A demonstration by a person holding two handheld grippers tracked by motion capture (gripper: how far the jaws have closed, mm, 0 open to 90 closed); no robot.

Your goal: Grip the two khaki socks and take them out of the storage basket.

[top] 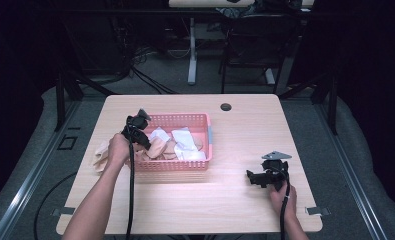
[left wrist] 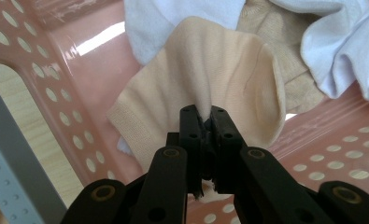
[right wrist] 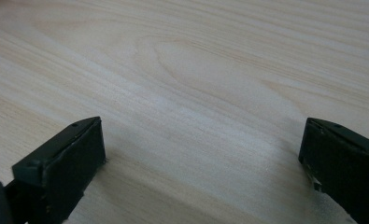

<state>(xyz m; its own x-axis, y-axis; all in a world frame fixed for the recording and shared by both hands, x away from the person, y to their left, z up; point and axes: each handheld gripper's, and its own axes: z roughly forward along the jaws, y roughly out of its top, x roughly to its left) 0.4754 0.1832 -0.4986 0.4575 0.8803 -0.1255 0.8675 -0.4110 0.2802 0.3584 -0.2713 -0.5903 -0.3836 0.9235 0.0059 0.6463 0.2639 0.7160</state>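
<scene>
A pink perforated basket point(top: 205, 131) on the wooden table holds several white and beige socks. My left gripper point(top: 146, 143) reaches into the basket's left end, shut on a beige sock point(left wrist: 210, 79); a fold of the sock is pinched between the pads point(left wrist: 190, 128). White socks point(left wrist: 331, 51) and another beige sock point(left wrist: 299, 88) lie behind it. My right gripper point(top: 253, 178) rests low over the bare table at the front right, jaws wide open with nothing between them; its fingers point(right wrist: 74, 149) frame plain wood.
A few beige socks point(top: 101, 155) lie on the table just left of the basket, by my left hand. A dark round hole point(top: 226, 107) sits near the table's far edge. Chair and desk legs stand beyond the table.
</scene>
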